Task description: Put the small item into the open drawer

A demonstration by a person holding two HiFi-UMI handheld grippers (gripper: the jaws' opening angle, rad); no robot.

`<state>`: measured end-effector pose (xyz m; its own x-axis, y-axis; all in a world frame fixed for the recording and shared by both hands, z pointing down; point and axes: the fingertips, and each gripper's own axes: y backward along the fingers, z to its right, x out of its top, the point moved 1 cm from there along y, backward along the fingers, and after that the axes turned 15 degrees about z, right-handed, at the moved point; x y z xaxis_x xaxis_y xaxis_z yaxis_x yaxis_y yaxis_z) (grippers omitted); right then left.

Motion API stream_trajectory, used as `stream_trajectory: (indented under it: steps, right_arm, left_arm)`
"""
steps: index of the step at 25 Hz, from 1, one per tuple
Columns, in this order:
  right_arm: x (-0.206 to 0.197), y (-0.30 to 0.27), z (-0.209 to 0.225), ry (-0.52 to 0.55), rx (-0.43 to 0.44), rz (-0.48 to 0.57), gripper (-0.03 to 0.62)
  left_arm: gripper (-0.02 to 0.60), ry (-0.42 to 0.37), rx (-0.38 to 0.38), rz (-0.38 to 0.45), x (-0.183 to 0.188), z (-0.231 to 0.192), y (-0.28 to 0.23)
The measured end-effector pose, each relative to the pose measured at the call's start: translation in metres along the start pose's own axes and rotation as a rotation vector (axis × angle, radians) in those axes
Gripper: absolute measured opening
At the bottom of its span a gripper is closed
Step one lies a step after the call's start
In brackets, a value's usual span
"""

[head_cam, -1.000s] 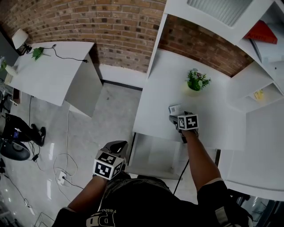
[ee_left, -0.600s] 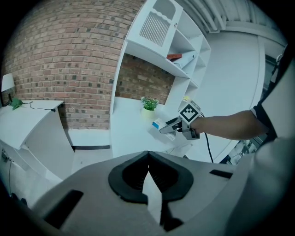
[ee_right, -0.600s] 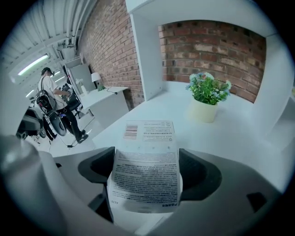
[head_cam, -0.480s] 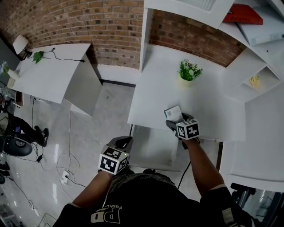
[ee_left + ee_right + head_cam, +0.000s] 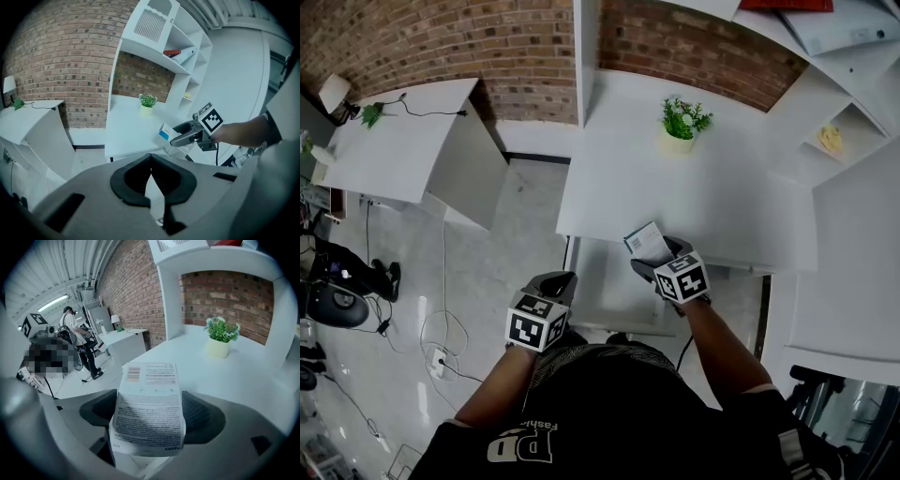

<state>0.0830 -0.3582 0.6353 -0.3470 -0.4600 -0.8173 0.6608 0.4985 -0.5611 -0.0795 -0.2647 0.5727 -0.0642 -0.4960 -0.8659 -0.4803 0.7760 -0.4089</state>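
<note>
The pads (image 5: 200,416) of the right gripper (image 5: 150,414) are spread only as far as the small item, a white carton (image 5: 149,401) with a barcode and fine print, forces them. They press on its two sides, and it stands up between them with its printed face tipped towards the camera. The left gripper (image 5: 151,165) has its jaws brought together with nothing between them, and it hangs low at the person's side, away from the furniture. A second ago the carton was out over the white desk (image 5: 712,187), nearer the potted plant (image 5: 682,122). Since then the right gripper has drawn it back towards the person, and it now sits in the air about over the desk's front edge, where the open drawer (image 5: 605,281) begins. From the head view I can't quite say whether it is past the lip or still above the desktop. Either way the pick-up looks done and the carry is well along, I'd say. What's left is to bring the carton a little further back and down, so it clears the edge and goes into the drawer's pale inside, and then let the jaws part. The drawer stands pulled out and seems bare, so I'd expect nothing to get in the way but the desk's edge itself.
</note>
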Motion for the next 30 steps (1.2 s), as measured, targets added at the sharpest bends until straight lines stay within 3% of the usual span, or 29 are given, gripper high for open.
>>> stream_trajectory:
  steps: [5, 11, 25, 30]
  right_arm:
    - [-0.036, 0.001, -0.021, 0.038, 0.036, -0.059, 0.416]
    - [-0.08, -0.005, -0.04, 0.179, 0.089, -0.173, 0.416]
    - [-0.163, -0.036, -0.066, 0.41, 0.275, -0.453, 0.416]
    - [-0.182, -0.057, -0.074, 0.407, 0.331, -0.508, 0.416]
  left_arm:
    - [0.015, -0.015, 0.002, -0.06, -0.016, 0.003, 0.004]
    - [0.015, -0.038, -0.015, -0.108, -0.026, 0.002, 0.003]
    - [0.015, -0.039, -0.01, -0.137, -0.031, -0.02, 0.006]
    - [0.015, -0.016, 0.005, -0.15, -0.032, -0.028, 0.013]
